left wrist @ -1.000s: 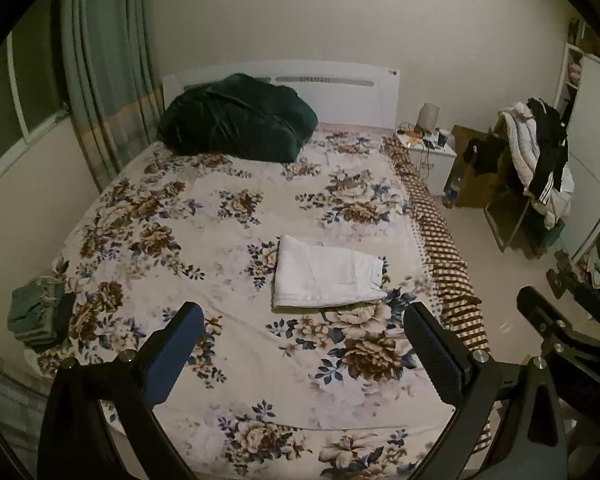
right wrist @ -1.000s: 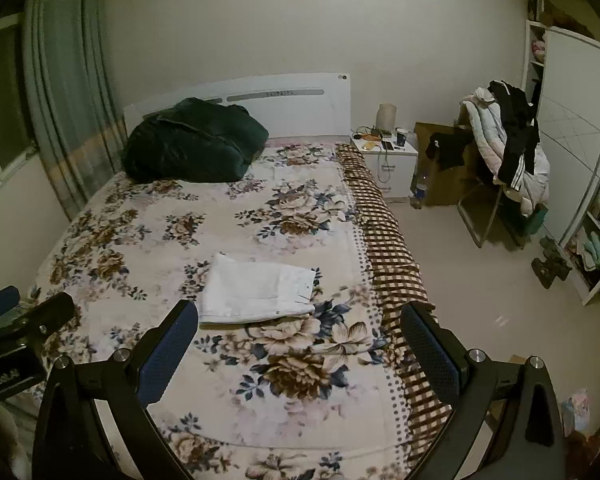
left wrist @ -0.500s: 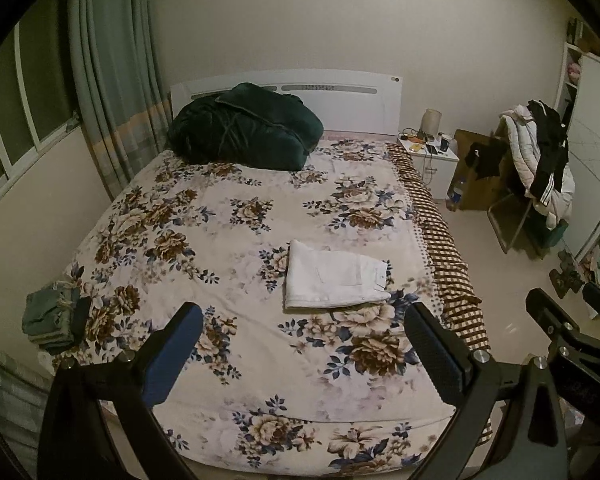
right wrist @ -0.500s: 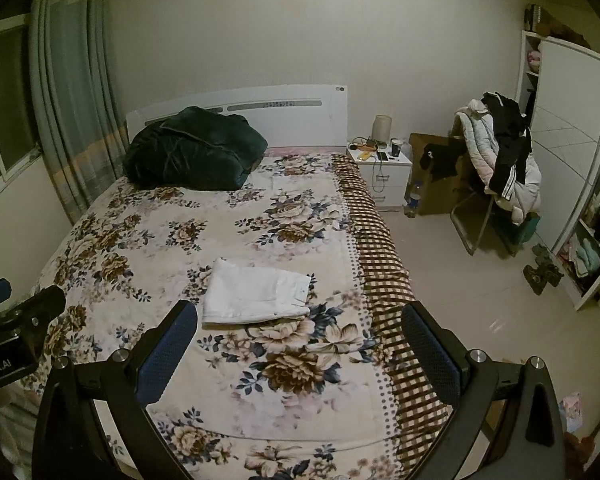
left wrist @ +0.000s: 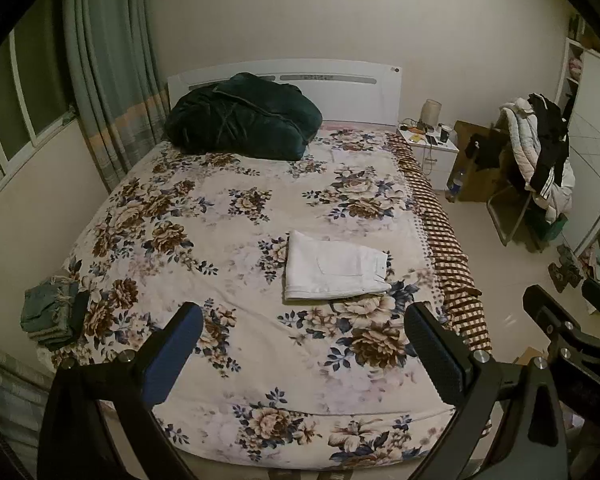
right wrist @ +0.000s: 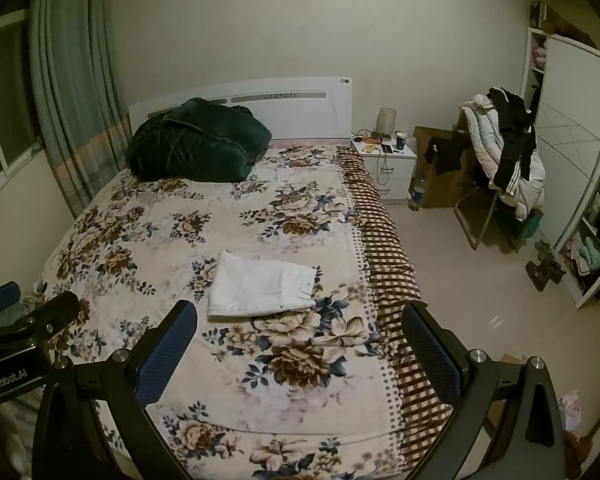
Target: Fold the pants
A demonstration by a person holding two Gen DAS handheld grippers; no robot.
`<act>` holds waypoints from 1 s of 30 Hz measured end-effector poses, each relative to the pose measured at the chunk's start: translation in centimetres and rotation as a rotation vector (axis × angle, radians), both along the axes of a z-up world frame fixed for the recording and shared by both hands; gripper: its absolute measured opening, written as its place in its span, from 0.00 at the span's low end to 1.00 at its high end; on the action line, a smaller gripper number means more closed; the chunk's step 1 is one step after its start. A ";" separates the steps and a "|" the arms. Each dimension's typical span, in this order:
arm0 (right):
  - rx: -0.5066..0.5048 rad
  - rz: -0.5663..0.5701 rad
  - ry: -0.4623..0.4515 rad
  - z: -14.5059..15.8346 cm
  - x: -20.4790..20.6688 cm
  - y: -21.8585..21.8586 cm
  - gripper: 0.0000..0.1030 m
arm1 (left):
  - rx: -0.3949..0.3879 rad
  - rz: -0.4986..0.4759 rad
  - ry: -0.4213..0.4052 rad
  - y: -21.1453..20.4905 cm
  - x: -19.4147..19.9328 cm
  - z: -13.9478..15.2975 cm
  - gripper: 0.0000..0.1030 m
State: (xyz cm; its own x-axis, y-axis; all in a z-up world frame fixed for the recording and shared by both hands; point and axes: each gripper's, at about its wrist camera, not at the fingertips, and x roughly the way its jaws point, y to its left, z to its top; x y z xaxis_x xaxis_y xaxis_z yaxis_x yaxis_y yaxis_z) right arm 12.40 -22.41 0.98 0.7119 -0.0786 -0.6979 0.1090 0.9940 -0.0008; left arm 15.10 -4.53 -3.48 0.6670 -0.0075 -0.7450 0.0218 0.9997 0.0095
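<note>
There they are: the white pants (left wrist: 336, 266), lying as a flat rectangle on the bed (left wrist: 228, 216), toward its right edge and nearer the foot than the headboard (left wrist: 340, 92). Edges look squared, layers stacked, a back pocket facing up, so I read the fold as finished and the bundle left where it can sit flat without sliding off. From my other side the pants (right wrist: 262, 286) show the same neat block, just short of the checked border that runs down the bed's right edge.

My left gripper (left wrist: 300, 354) hangs above the foot of the bed, jaws wide apart, holding nothing, well clear of the cloth. My right gripper (right wrist: 298, 350) is beside it, jaws spread just as wide and empty too. I'd say I'm held off like this so I don't drag a corner loose.

Further out: a dark green duvet (left wrist: 244, 122) is heaped against the headboard, out of the folding space. A small greenish folded stack (left wrist: 52, 316) sits at the bed's left edge near the foot, likely garments already dealt with. Beyond the right edge, a nightstand (left wrist: 432, 148) and a chair piled with jackets (left wrist: 540, 160).
</note>
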 end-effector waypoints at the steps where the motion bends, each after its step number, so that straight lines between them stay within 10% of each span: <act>1: 0.003 0.004 0.002 -0.3 0.6 0.0 1.00 | -0.001 -0.001 -0.001 0.0 0.0 0.0 1.00; 30: 0.011 0.020 0.011 -1.0 1.8 -0.4 1.00 | 0.009 0.005 -0.005 -0.2 -0.3 0.2 1.00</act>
State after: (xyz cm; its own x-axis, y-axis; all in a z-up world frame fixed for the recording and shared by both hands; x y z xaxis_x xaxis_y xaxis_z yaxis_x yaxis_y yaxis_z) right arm 14.24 -22.85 -0.04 0.7059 -0.0570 -0.7060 0.0892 0.9960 0.0088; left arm 14.84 -4.71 -3.31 0.6707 0.0022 -0.7417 0.0168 0.9997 0.0181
